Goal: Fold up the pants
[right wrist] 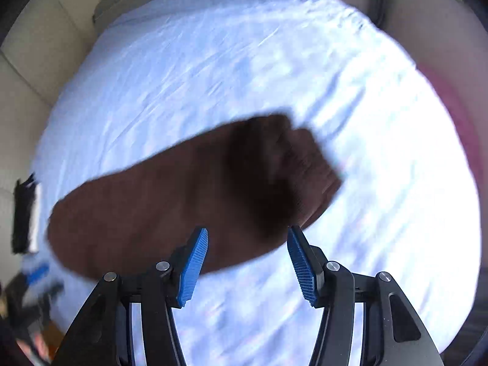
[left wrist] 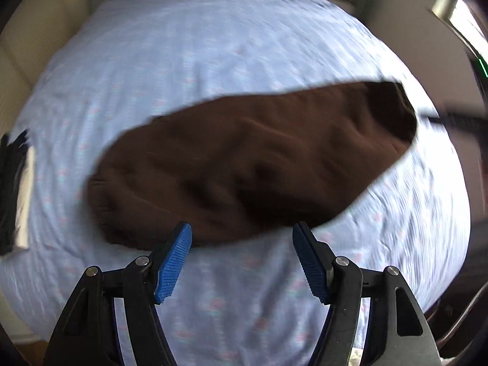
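On the bed (left wrist: 213, 45), one brown pants (left wrist: 250, 164)

A bed (left wrist: 189, 70) in pale blue sheeting bears brown pants (left wrist: 253, 164) just beyond the jaws and dark folded clothes (left wrist: 12, 195) far left.

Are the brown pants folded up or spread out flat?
Folded. The brown pants lie as one long strip on the blue bedsheet, no separate legs showing.
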A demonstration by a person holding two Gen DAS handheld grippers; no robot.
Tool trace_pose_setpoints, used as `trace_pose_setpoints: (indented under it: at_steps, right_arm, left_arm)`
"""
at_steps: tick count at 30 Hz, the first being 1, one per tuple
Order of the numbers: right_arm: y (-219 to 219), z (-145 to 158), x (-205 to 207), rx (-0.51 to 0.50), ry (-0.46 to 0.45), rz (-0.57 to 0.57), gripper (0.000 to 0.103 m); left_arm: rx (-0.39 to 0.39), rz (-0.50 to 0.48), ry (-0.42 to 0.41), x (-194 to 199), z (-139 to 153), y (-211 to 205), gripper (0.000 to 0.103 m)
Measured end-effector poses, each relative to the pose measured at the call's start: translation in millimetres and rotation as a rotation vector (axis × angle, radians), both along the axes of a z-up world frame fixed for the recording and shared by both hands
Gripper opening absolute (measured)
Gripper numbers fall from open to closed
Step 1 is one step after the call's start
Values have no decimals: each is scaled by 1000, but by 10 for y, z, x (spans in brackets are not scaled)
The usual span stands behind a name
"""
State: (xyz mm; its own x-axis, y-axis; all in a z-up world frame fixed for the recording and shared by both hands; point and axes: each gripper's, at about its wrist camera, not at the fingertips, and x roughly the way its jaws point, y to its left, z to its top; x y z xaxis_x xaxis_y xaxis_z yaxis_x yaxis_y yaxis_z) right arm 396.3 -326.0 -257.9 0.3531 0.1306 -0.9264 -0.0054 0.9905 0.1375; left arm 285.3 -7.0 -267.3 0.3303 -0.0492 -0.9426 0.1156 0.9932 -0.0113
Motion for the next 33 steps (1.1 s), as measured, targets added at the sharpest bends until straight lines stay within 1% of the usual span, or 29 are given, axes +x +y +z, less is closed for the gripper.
trace_pose_setpoints:
  at_steps: [3,5,6,7,8,9,11,12,14,16,18,19,20,21,22,23,24,25,26,27,28,29,31,33]
  right_arm:
    - [-26,-61,351,-37,-18,48,56]
    - [-51,-177,526,-64,-12,93,56]
    - [-62,-250,642,-78,-7,99,56]
    - [-5,-296,701,-78,0,95,55]
    - [-20,-369,791,-78,13,84,55]
    - [-32,-435,860,-94,23,60,48]
    - [59,-539,927,-100,27,38,32]
    - [49,-575,917,-119,42,29,29]
    - [-1,-556,901,-146,43,27,26]
    - [-51,-438,913,-156,5,10,26]
    - [-111,-347,1001,-196,-34,-12,26]
    - [-121,-338,1046,-200,-43,-12,26]
    - [-104,-362,1106,-192,-44,6,27]
    - [-47,-423,1160,-200,-36,49,29]
    - [-7,-460,1176,-218,-26,77,29]
    - [40,-516,1184,-260,-5,111,31]
    - [40,-527,1175,-272,8,116,33]
    - [8,-490,1147,-257,13,105,34]
    - [-70,-382,1079,-210,-5,71,41]
    - [-157,-265,989,-172,-32,33,54]
    - [-245,-139,889,-140,-64,-15,61]
    - [-356,-18,769,-103,-106,-70,71]
    - [-576,115,521,-17,-161,-152,71]
    - [-744,14,372,30,-119,-203,71]
  left_arm:
    - [35,-74,7,-77,-108,-384,65]
    - [49,-116,5,-117,-124,-555,65]
    - [67,-138,-3,-140,-131,-639,65]
    - [96,-150,-11,-156,-137,-706,65]
    - [108,-153,-14,-176,-147,-739,65]
    - [108,-153,-16,-175,-140,-762,65]
    - [107,-131,-15,-156,-138,-777,65]
    - [105,-122,-12,-137,-140,-778,65]
    - [121,-113,-19,-106,-144,-796,65]
    - [134,-122,-28,-101,-154,-855,65]
    - [125,-124,-16,-85,-167,-880,65]
    - [117,-123,-7,-73,-180,-899,65]
    - [111,-121,0,-64,-193,-913,65]
    - [105,-120,6,-55,-201,-930,65]
    - [104,-126,11,-47,-210,-954,65]
    - [112,-134,11,-48,-209,-987,65]
    - [127,-150,5,-49,-203,-1018,65]
    - [134,-160,-1,-46,-188,-1025,65]
    - [136,-167,-9,-48,-177,-1024,65]
    - [134,-165,-21,-46,-150,-1025,66]
    - [128,-159,-33,-43,-126,-1019,66]
    - [123,-152,-39,-30,-109,-1015,66]
    - [118,-138,-42,3,-91,-997,66]
    - [118,-139,-39,42,-97,-999,66]
